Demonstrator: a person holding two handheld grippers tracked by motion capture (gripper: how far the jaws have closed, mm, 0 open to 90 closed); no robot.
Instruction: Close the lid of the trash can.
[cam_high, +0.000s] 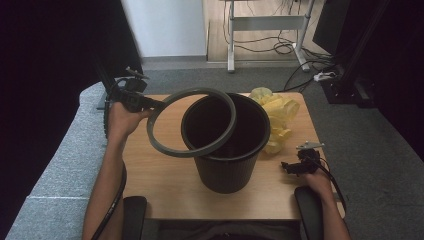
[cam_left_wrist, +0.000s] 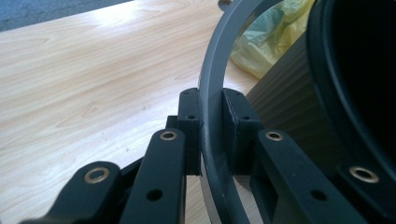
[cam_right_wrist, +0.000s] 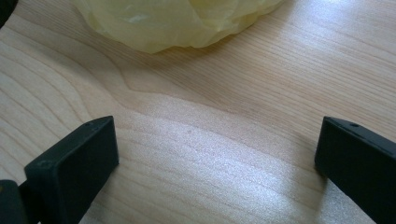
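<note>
A black ribbed bin stands upright in the middle of the wooden table. My left gripper is shut on a grey plastic ring, held tilted above the bin's left rim, partly over its mouth. In the left gripper view the ring runs edge-on between the two pads, with the bin's wall just to the right. A crumpled yellow plastic bag lies behind the bin at the right. My right gripper rests low at the table's right front, jaws wide open over bare wood, the bag ahead of it.
The table sits on grey carpet. A white desk frame with cables and a power strip stand on the floor beyond. Dark curtains close both sides. Bare wood lies in front of the bin and to its left.
</note>
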